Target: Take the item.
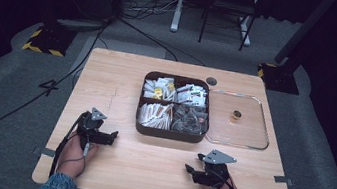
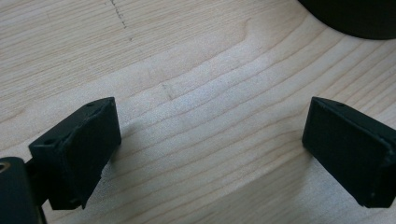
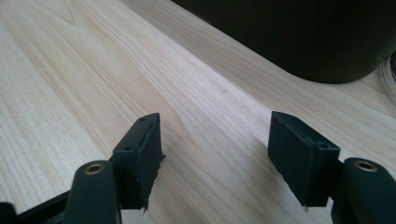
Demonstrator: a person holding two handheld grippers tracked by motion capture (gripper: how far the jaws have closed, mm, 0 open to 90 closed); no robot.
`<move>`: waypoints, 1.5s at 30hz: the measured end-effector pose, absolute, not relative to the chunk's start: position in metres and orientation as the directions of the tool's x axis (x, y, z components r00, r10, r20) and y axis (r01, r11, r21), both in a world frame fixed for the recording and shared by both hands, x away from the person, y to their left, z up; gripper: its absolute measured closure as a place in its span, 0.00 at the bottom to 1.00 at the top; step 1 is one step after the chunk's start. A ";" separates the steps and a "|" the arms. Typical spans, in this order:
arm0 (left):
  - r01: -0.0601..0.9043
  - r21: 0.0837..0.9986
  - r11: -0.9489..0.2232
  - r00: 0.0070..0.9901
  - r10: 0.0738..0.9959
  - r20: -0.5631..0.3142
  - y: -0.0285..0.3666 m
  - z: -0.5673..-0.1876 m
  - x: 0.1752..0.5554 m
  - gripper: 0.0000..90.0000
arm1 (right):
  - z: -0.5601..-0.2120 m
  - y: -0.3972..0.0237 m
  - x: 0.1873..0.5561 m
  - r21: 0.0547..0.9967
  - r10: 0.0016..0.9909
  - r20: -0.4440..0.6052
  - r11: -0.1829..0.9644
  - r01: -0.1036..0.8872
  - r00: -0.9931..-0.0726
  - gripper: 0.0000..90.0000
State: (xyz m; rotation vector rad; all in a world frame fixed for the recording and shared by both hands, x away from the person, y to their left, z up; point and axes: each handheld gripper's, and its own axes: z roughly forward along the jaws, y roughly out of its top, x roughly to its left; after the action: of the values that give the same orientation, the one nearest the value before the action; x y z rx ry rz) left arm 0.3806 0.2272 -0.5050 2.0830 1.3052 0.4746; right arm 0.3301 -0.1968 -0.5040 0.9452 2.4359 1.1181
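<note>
A dark brown box (image 1: 169, 134) with four compartments sits at the table's middle, full of small packets: white and yellow ones at the back, white sticks front left, dark ones front right. Beside it on the right lies a clear lid (image 1: 246, 136) with a small gold knob (image 1: 236, 116). My left gripper (image 1: 110, 136) rests on the wood left of the box, open and empty; its jaws stand wide in the left gripper view (image 2: 210, 144). My right gripper (image 1: 191, 169) rests in front of the box, open and empty (image 3: 215, 154), with the box wall (image 3: 299, 42) ahead.
The light wooden table (image 1: 107, 85) has a small round hole (image 1: 211, 81) at its back edge. Grey carpet surrounds it, with cables (image 1: 29, 99) on the left and stand bases with yellow and black stripes (image 1: 42, 43) behind. A chair and desk legs (image 1: 213, 15) stand farther back.
</note>
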 end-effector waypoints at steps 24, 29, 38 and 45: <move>0.669 0.674 -0.314 0.446 0.895 -0.026 0.227 -0.505 0.381 0.05 | -0.449 -0.215 0.331 0.860 0.671 0.085 0.324 0.394 -0.737 0.38; 0.669 0.673 -0.314 0.446 0.895 -0.026 0.227 -0.505 0.381 0.05 | -0.436 -0.215 0.338 0.852 0.670 0.069 0.346 0.393 -0.739 0.39; 0.671 0.674 -0.311 0.444 0.896 -0.029 0.227 -0.505 0.380 0.05 | -0.415 -0.218 0.361 0.840 0.691 0.066 0.351 0.414 -0.720 0.39; 0.669 0.675 -0.312 0.446 0.895 -0.027 0.227 -0.505 0.380 0.05 | -0.401 -0.219 0.385 0.838 0.702 0.050 0.358 0.412 -0.711 0.40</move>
State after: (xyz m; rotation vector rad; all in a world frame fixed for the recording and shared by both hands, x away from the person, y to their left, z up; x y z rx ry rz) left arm 0.3800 0.2272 -0.5051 2.0817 1.3042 0.4735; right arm 0.3849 -0.2195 -0.4007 0.9840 2.3074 1.2840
